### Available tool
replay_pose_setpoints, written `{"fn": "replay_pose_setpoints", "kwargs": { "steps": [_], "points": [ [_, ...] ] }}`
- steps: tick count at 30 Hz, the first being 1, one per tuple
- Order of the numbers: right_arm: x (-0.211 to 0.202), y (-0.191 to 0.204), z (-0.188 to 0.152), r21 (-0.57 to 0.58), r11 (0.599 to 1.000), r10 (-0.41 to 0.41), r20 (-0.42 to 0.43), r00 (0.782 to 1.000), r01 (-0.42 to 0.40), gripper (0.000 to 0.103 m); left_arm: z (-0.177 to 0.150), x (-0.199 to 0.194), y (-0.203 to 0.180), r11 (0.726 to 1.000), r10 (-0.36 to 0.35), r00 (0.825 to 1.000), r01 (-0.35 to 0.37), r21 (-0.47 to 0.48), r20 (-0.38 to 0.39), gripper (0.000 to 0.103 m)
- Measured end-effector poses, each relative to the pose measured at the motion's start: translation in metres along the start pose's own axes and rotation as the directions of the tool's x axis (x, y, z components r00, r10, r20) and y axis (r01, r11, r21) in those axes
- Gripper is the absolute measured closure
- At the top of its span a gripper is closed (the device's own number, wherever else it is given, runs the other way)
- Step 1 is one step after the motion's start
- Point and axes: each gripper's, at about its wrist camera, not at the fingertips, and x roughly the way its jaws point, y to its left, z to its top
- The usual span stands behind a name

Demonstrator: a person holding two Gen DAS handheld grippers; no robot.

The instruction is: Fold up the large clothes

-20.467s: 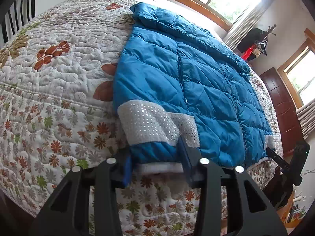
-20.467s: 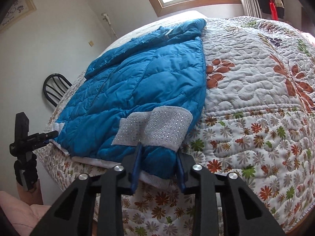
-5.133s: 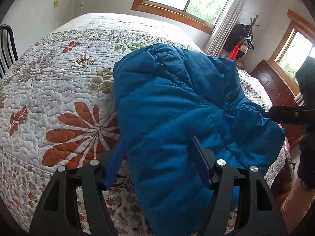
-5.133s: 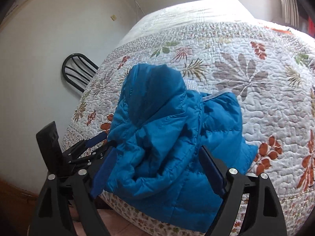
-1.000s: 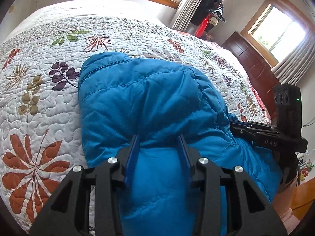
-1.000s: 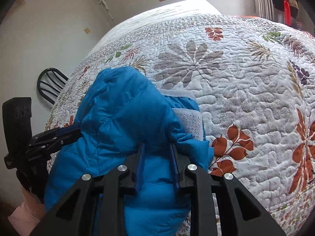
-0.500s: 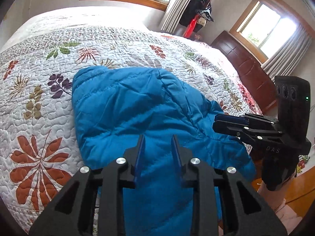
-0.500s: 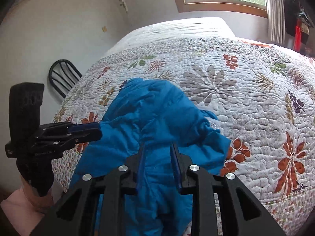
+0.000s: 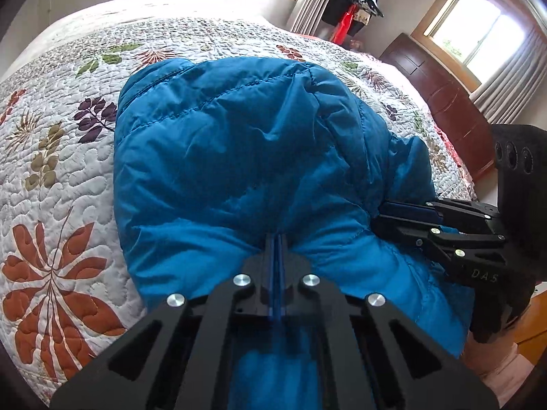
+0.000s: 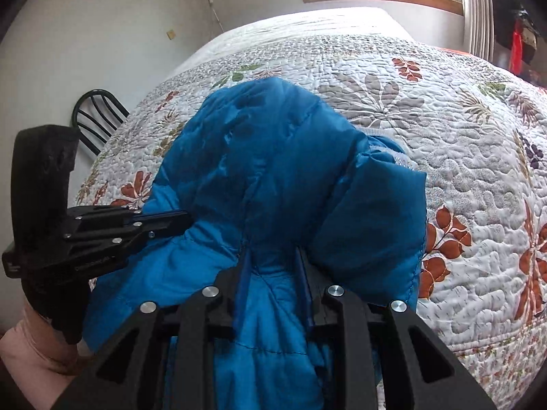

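A blue puffer jacket [image 9: 239, 157] lies folded into a thick bundle on the floral quilt [image 9: 51, 177], near the bed's front edge. My left gripper [image 9: 277, 237] is shut, its blue pads pressed together on a thin pinch of jacket fabric that puckers around the tip. From the right wrist view, the left gripper [image 10: 186, 218] bites into the bundle's left side. My right gripper [image 10: 272, 259] is shut on a thicker fold of the jacket [image 10: 273, 177], which fills the gap between its fingers. In the left wrist view the right gripper [image 9: 379, 217] grips the bundle's right side.
The quilt [image 10: 461, 157] stretches far behind and to both sides of the jacket. A black chair [image 10: 99, 116] stands by the wall at the left. A dark wooden dresser [image 9: 454, 109] and a coat stand [image 9: 355, 0] are beyond the bed. A pink sleeve [image 10: 37, 341] shows.
My left jaws went from partly apart over the jacket to fully together, pinching its fabric. Both grippers moved closer to the bundle, which now fills more of each view.
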Motion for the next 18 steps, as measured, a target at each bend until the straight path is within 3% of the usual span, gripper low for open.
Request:
{"fn": "replay_pose_setpoints", "kwargs": {
  "steps": [5, 9, 11, 12, 13, 14, 16, 18],
  "points": [
    [-0.001, -0.003, -0.001, 0.023, 0.999, 0.024, 0.017, 1.000, -0.025, 0.078, 0.002, 0.001, 0.007, 0.999, -0.035, 0.999, 0.035, -0.036, -0.008, 0.103],
    [-0.028, -0.003, -0.001, 0.053, 0.996, 0.069, 0.046, 0.997, -0.071, 0.074, 0.001, -0.024, 0.008, 0.998, -0.047, 0.999, 0.048, -0.052, 0.013, 0.102],
    [-0.055, -0.004, -0.008, 0.056, 0.996, 0.056, 0.113, 0.992, -0.063, 0.054, -0.006, -0.046, 0.010, 0.998, -0.041, 0.997, 0.044, -0.049, 0.061, 0.092],
    [-0.069, -0.006, -0.012, 0.060, 0.997, 0.031, 0.145, 0.989, -0.040, 0.034, -0.009, -0.057, 0.015, 0.998, -0.024, 0.996, 0.028, -0.056, 0.085, 0.069],
    [-0.079, -0.007, -0.016, 0.062, 0.998, 0.005, 0.162, 0.987, -0.015, 0.022, -0.014, -0.066, 0.022, 0.997, -0.006, 0.994, 0.014, -0.071, 0.108, 0.045],
    [-0.086, -0.008, -0.020, 0.065, 0.998, -0.016, 0.164, 0.986, 0.005, 0.021, -0.019, -0.073, 0.029, 0.997, 0.006, 0.992, 0.005, -0.082, 0.128, 0.039],
    [-0.085, -0.015, -0.025, 0.082, 0.997, -0.001, 0.126, 0.992, -0.010, 0.019, -0.027, -0.075, 0.046, 0.994, 0.024, 0.993, -0.011, -0.112, 0.112, 0.038],
    [-0.072, -0.025, -0.030, 0.125, 0.991, 0.042, 0.065, 0.997, -0.050, 0.018, -0.034, -0.068, 0.063, 0.984, -0.050, 0.995, 0.063, -0.164, 0.083, 0.038]
  ]
}}
